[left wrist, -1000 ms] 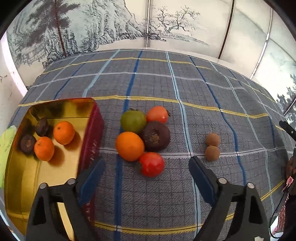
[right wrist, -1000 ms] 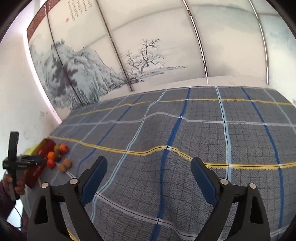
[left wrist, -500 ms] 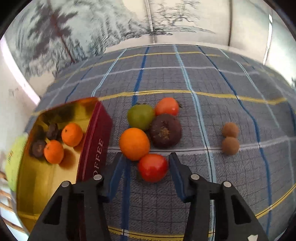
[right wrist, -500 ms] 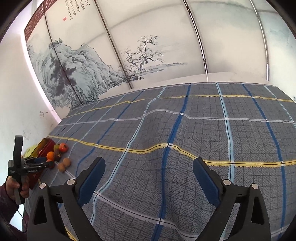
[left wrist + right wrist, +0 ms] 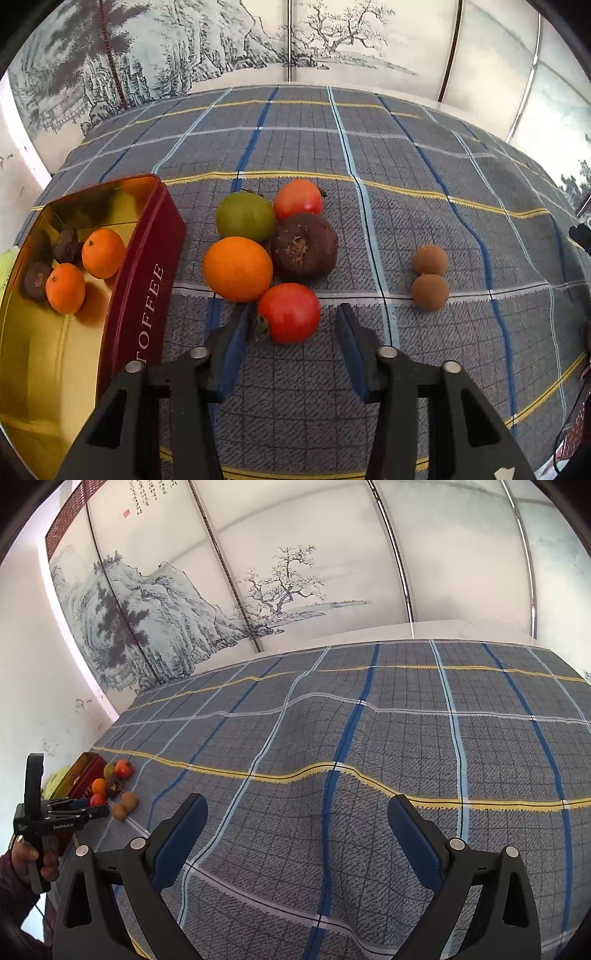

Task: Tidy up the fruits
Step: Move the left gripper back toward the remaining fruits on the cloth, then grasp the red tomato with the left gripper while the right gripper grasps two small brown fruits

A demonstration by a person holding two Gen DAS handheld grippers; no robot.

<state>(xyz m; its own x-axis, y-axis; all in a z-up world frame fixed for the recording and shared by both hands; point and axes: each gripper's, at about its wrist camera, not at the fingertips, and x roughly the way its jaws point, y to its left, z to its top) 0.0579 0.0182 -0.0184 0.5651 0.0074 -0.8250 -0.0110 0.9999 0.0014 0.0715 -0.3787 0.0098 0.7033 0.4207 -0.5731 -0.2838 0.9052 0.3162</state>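
Bright, even daylight in both views. Soft short shadows under the fruit on the checked cloth (image 5: 369, 166). Warm glare inside the gold tin (image 5: 48, 343). Strong fisheye bending and dark corners at the edges. Sharp focus, no blur.

The left claw (image 5: 291, 325) now sits lower and closer to the red tomato (image 5: 289, 312) than a second ago, when that fruit lay well ahead of its tips. Its jaws have just been closing, from wide apart to a narrow gap, and the tomato now lies between them: the left pad (image 5: 236, 341) is just beside the tomato's stem side, the right pad stands a little apart from it. The right claw (image 5: 295, 830) has opened slightly wider.
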